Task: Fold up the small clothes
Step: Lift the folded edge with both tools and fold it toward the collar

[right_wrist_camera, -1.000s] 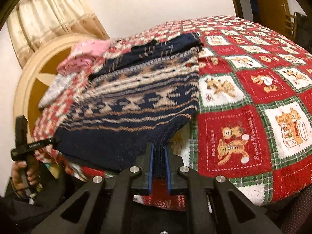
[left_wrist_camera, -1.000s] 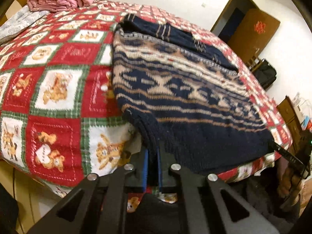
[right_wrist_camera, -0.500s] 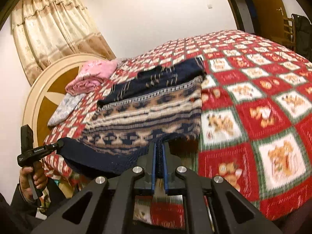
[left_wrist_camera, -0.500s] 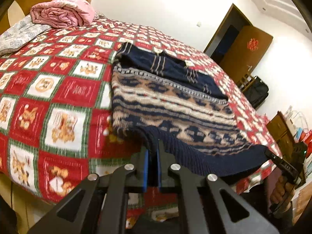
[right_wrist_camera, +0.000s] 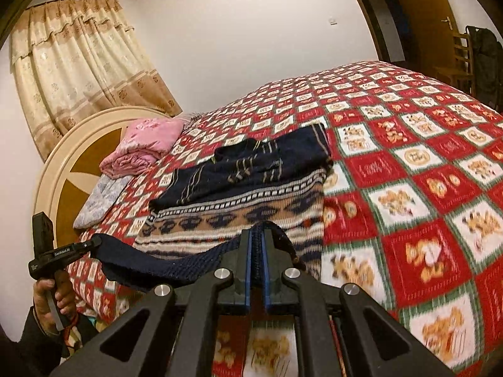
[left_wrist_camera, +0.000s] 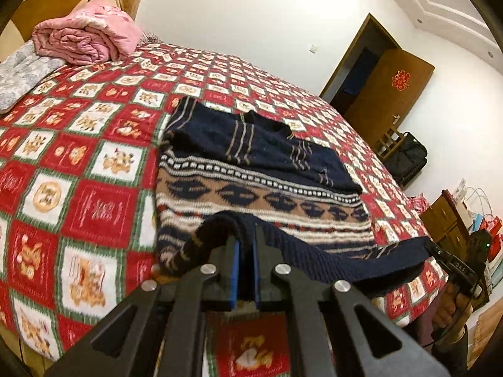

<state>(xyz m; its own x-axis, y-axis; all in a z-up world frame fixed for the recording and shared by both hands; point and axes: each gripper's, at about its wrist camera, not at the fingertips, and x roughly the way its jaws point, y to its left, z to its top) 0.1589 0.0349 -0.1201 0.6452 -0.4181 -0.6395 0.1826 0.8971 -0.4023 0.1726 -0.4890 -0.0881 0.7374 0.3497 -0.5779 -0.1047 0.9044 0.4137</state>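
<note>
- Navy knit with tan and cream bands: the sweater [left_wrist_camera: 261,194] lies on the red-and-white checked quilt [left_wrist_camera: 94,163], sleeves folded over its upper part, its ribbed hem [left_wrist_camera: 314,257] lifted off the bed and strung between the two grippers.
- Left gripper [left_wrist_camera: 245,245]: jaws clenched on one hem corner, cloth bunched over the blue pads. Right gripper [right_wrist_camera: 257,245]: jaws clamped on the other corner, knit showing in the narrow slot between the pads.
- Left wrist view only: brown door [left_wrist_camera: 389,94] with a red emblem, black bag [left_wrist_camera: 407,158] by the wall, wooden cabinet [left_wrist_camera: 446,220] with coloured items on it, and the right gripper seen from outside at the hem's far end with its hand below.
- Right wrist view only: cream curtain [right_wrist_camera: 78,62], rounded headboard [right_wrist_camera: 78,163], and the left gripper from outside at the frame's left, gripped by a hand [right_wrist_camera: 53,298].
- Both views: folded pink blanket [left_wrist_camera: 88,40] and a grey patterned pillow [left_wrist_camera: 22,75] at the head of the bed.
- Hard to read: the sweater's near part is hidden behind the raised hem and gripper bodies; quilt motifs near the right gripper are blurred; the bed's near edge is cut off below.
</note>
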